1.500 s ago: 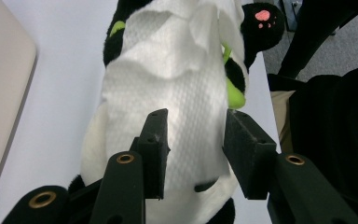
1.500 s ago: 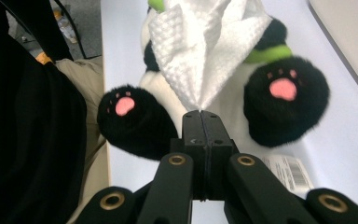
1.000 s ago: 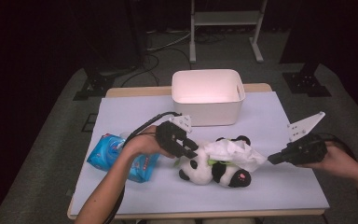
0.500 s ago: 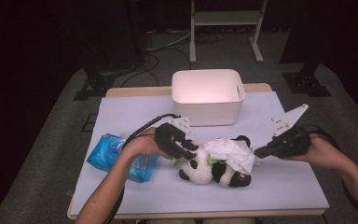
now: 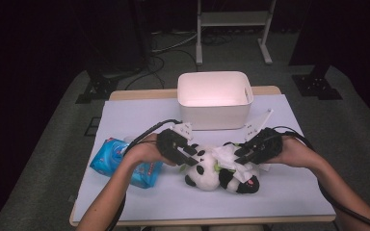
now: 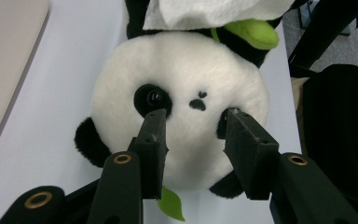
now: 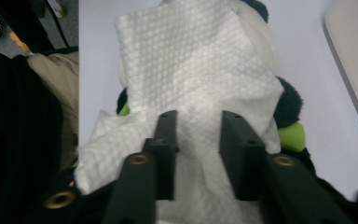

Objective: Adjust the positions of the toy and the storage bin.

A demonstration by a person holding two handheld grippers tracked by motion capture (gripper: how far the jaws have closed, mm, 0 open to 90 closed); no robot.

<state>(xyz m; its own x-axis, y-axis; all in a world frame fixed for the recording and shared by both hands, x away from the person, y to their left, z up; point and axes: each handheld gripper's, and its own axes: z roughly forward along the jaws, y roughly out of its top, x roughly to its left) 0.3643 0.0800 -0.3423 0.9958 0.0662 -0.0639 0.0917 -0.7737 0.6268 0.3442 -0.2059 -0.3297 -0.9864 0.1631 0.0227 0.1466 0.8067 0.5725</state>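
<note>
A black-and-white plush panda (image 5: 207, 174) lies on its back at the front middle of the table, head to the left. A white textured wipe (image 5: 227, 155) is draped over its belly. My left gripper (image 5: 191, 155) is shut on the panda's head (image 6: 182, 88), with one jaw by the eye and the other by the far cheek. My right gripper (image 5: 240, 153) is over the belly from the right. Its jaws have just been opening and now stand open, with a ridge of the wipe (image 7: 191, 60) between them.
A white bin (image 5: 215, 98) stands just behind the panda; its wall shows at the edge of both gripper views. A blue wipe pack (image 5: 108, 155) lies on the pale mat (image 5: 294, 192) by the left forearm. Black stands and cables sit on the floor beyond the table.
The right hand has come in from the table's right side to the panda's belly, and its jaws have parted. The left gripper has stayed on the panda's head.
</note>
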